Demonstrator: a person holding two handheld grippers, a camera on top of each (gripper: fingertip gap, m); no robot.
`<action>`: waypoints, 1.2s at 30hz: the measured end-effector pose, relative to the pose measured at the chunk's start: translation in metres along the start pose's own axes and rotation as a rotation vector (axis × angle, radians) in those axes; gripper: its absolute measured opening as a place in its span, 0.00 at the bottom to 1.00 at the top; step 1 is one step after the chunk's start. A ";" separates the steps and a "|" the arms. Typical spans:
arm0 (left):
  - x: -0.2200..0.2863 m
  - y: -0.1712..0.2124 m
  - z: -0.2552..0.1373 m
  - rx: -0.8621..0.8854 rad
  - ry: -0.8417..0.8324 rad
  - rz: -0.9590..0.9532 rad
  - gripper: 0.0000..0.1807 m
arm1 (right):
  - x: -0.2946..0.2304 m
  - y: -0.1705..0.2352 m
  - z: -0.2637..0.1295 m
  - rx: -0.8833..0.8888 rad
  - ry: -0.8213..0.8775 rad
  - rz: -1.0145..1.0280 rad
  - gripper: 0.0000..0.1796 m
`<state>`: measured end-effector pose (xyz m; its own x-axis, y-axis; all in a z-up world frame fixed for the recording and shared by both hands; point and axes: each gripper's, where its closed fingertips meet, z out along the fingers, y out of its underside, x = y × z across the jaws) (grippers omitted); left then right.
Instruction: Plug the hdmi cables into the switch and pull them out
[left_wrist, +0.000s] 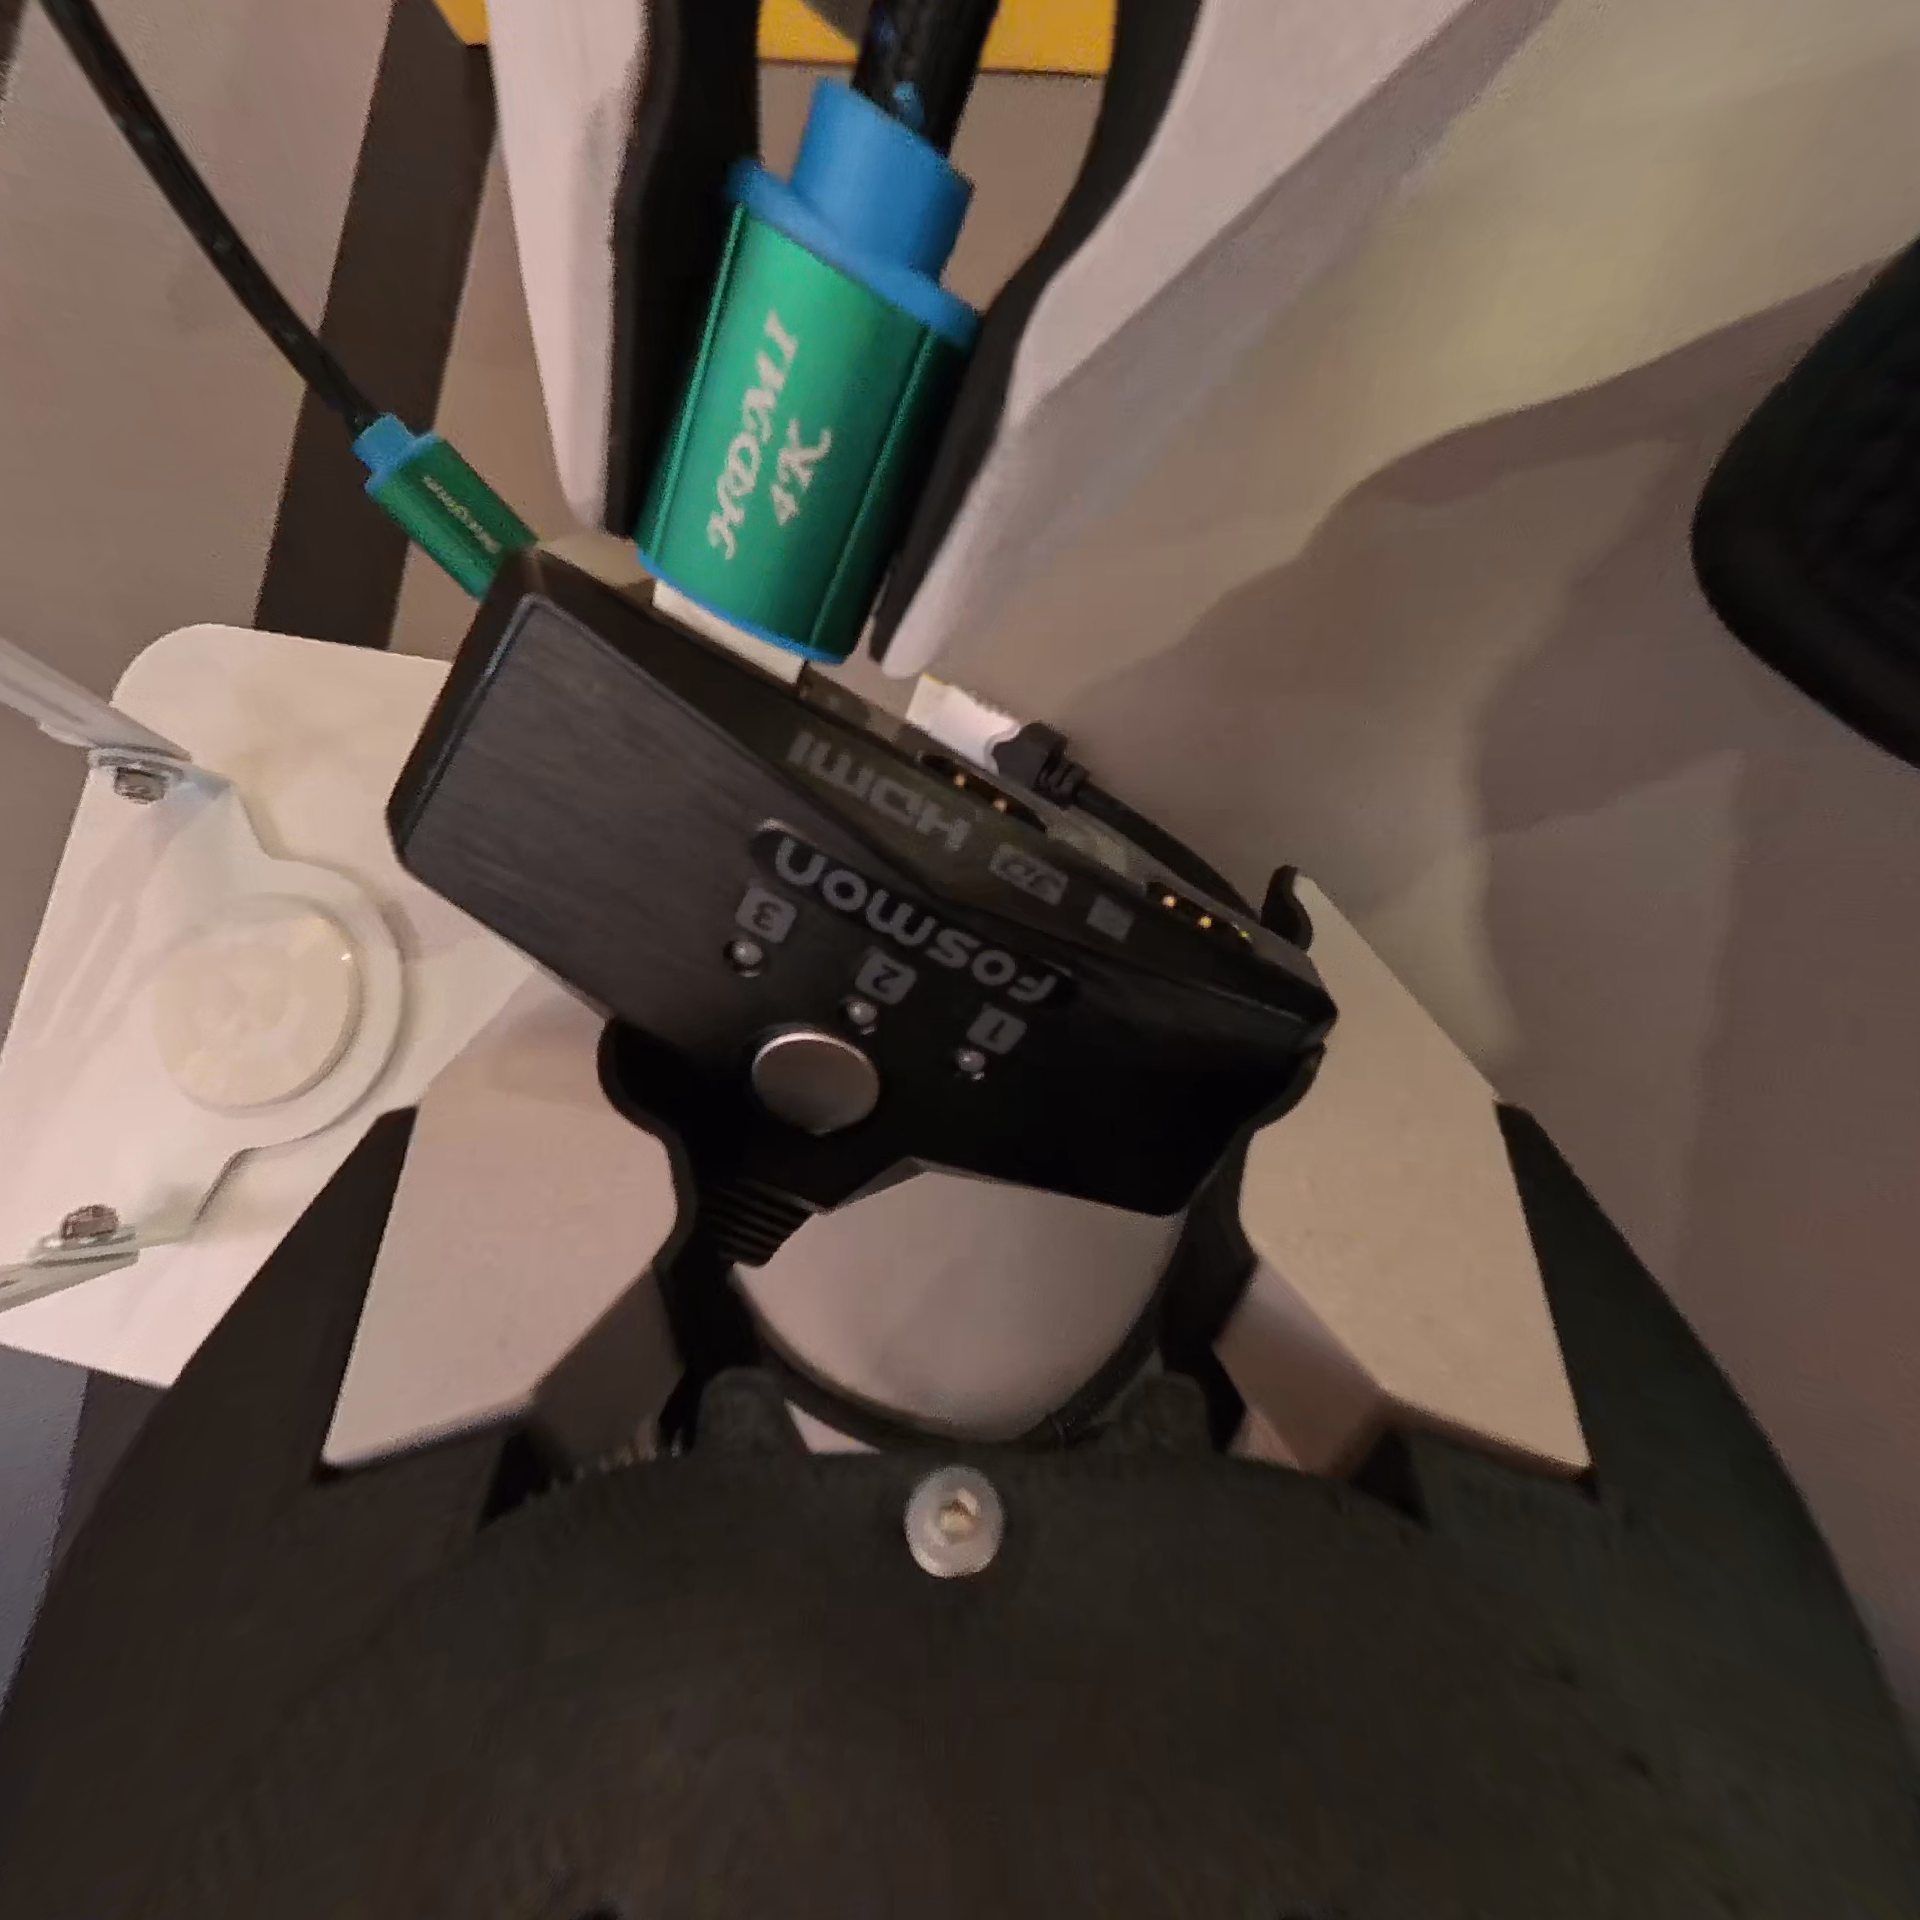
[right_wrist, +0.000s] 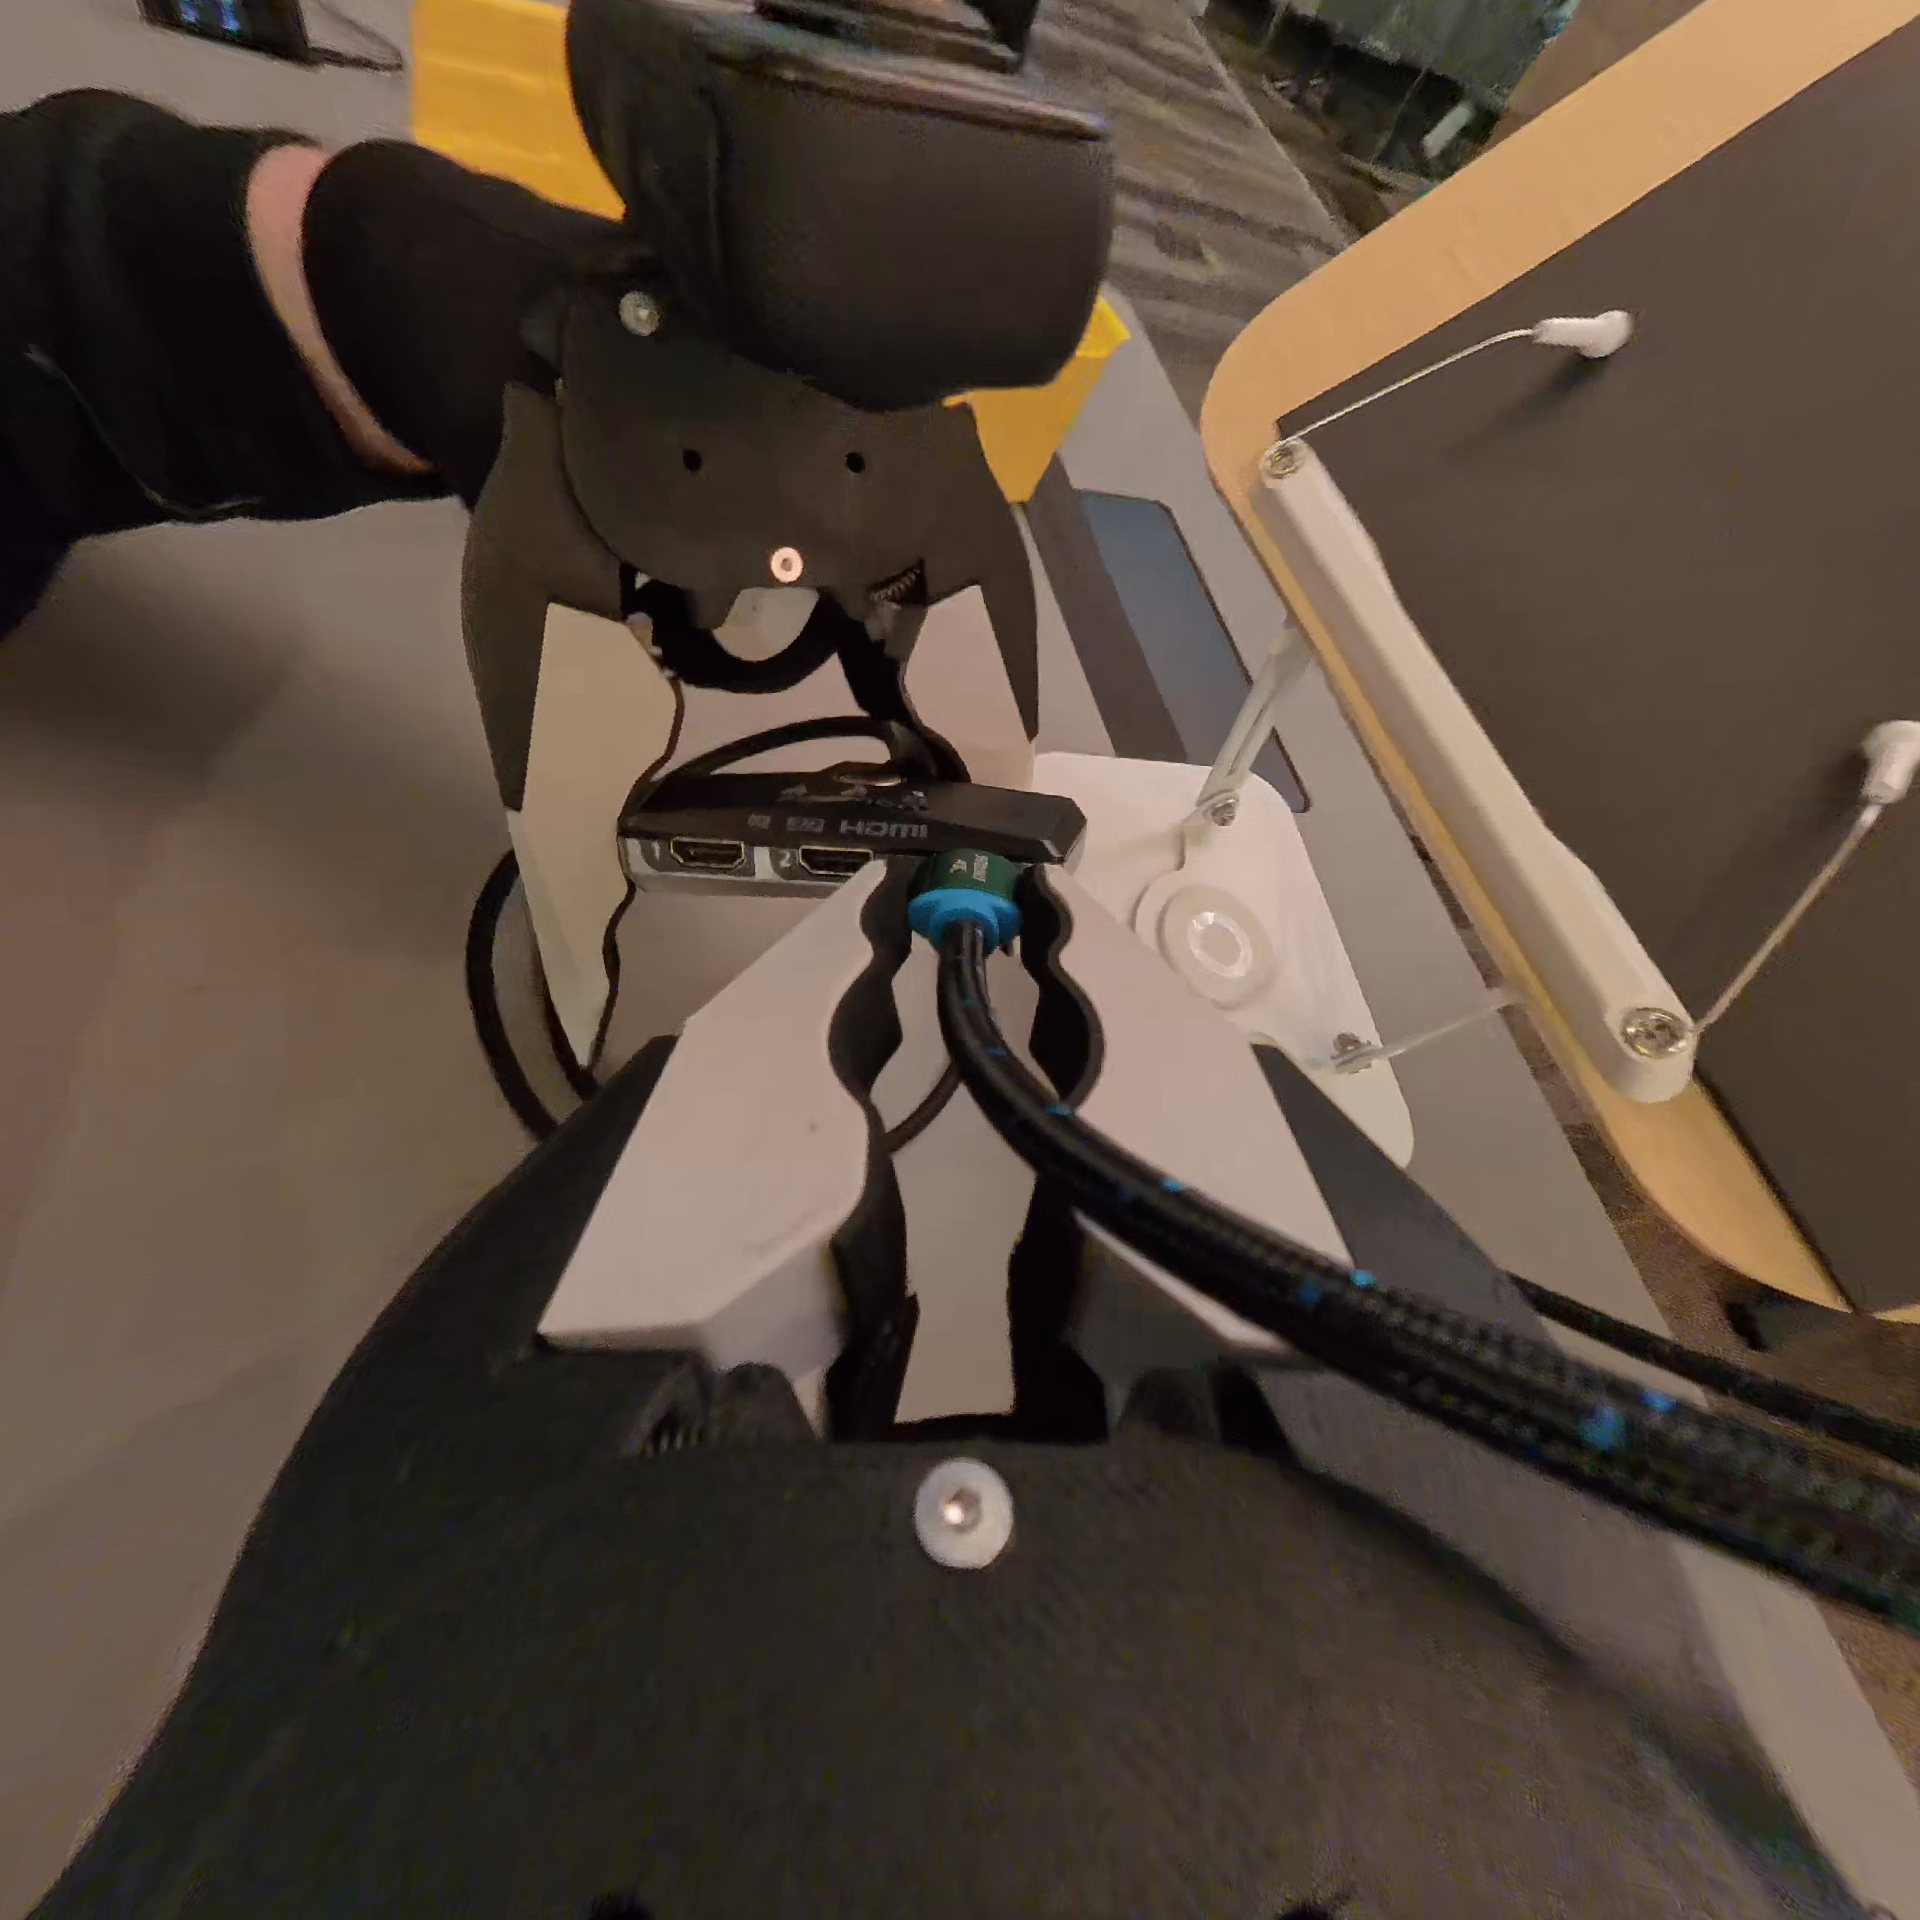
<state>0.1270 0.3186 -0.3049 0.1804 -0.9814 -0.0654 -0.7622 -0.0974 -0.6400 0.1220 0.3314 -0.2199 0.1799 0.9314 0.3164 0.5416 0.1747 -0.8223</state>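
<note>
- Our left gripper (right_wrist: 774, 821) has a black, grainy printed body that flares into two pointed shoulders, with white fingers (right_wrist: 556, 790) below them.
- We see a silver screw (right_wrist: 787, 564) set in the middle of its front face, two small holes above it, and another screw higher up beside a bulky black housing.
- Our left hand (right_wrist: 436, 301) wears a black glove, and a black sleeve (right_wrist: 125, 312) covers the arm.
- Our right gripper (right_wrist: 961, 914) matches it: black textured base, one silver hex screw (right_wrist: 962, 1512), white finger blocks.
- Its inner faces carry black wavy, scalloped pads (right_wrist: 1060, 997).
</note>
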 end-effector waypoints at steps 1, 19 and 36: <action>-0.001 0.001 0.000 -0.006 -0.004 -0.008 0.63 | 0.001 0.000 0.001 -0.015 0.036 -0.016 0.10; -0.023 0.018 -0.011 0.027 -0.010 -0.112 0.63 | 0.018 -0.010 -0.030 -0.040 0.225 -0.057 0.10; -0.027 0.020 -0.010 -0.010 -0.058 -0.087 0.63 | 0.039 0.014 -0.178 -0.058 0.194 0.232 0.11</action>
<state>0.1010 0.3411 -0.3080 0.2812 -0.9581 -0.0541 -0.7483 -0.1836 -0.6375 0.2823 0.3128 -0.1347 0.4545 0.8651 0.2120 0.5130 -0.0596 -0.8563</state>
